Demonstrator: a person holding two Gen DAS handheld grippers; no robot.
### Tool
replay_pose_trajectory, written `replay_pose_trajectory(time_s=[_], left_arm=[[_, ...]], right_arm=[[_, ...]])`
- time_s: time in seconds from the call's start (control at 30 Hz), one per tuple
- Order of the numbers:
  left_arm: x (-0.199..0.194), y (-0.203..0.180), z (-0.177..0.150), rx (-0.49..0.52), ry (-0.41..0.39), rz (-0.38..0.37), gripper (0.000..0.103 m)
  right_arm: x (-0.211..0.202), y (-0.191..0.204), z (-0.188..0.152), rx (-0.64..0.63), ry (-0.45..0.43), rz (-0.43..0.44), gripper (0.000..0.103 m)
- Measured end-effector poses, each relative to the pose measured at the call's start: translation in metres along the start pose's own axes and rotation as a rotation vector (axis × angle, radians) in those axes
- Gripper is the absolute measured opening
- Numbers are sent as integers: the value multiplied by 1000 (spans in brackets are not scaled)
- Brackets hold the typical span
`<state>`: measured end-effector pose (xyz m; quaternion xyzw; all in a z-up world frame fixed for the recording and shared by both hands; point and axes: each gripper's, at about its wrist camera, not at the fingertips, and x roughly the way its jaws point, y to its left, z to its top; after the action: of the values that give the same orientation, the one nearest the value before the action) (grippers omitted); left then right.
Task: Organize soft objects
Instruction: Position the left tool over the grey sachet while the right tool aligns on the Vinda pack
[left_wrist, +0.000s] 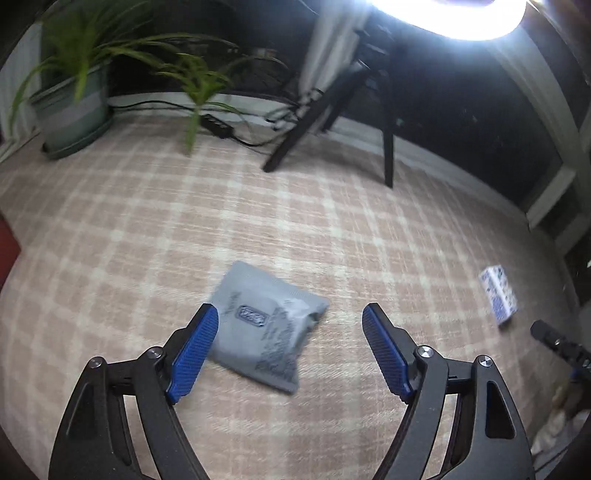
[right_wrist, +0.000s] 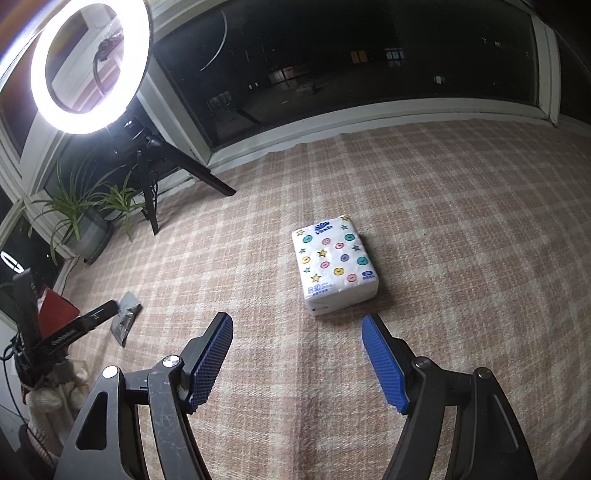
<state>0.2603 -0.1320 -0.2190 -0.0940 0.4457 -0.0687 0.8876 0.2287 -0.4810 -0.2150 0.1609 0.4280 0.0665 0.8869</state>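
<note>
A flat grey soft pouch (left_wrist: 266, 328) with dark print lies on the plaid carpet, just ahead of my left gripper (left_wrist: 290, 314), whose blue-padded jaws are open and empty above it. The pouch also shows in the right wrist view (right_wrist: 125, 319), far left. A white tissue pack (right_wrist: 334, 267) with coloured dots and stars lies on the carpet just ahead of my right gripper (right_wrist: 297, 321), which is open and empty. The pack shows small in the left wrist view (left_wrist: 498, 295).
A lit ring light (right_wrist: 90, 66) on a black tripod (left_wrist: 332, 122) stands by the window wall. A potted plant (left_wrist: 74, 107) and cables (left_wrist: 229, 129) sit along the wall. A red object (right_wrist: 55, 310) lies at the left.
</note>
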Motion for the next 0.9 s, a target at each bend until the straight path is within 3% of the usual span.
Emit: replay_pose_trajectory(time_s=[0.17,0.23,0.3,0.5,0.6,0.8,0.9], left_arm=[[0,35,14,-38,27,-31,81],[6,48,21,-54,67,-92,81],[15,53,26,-17,104,-105,81],[29,34,25,150,162,-119,81],[30,26,22,156,180,-170,81],[22,-12,-5,234,174,-190,81],[21,-21,-12,218,141,-132,81]], right_arm=[[3,-5,-3,29,15,9,69],[5,-5,-4,33,25,11,69],[5,-5,-4,38,32,17,69],[3,-5,-3,40,28,13,69],[3,-5,-3,38,28,13,69],[5,-6,-5,39,39,14,69],[5,-6,-4,32,39,11,69]])
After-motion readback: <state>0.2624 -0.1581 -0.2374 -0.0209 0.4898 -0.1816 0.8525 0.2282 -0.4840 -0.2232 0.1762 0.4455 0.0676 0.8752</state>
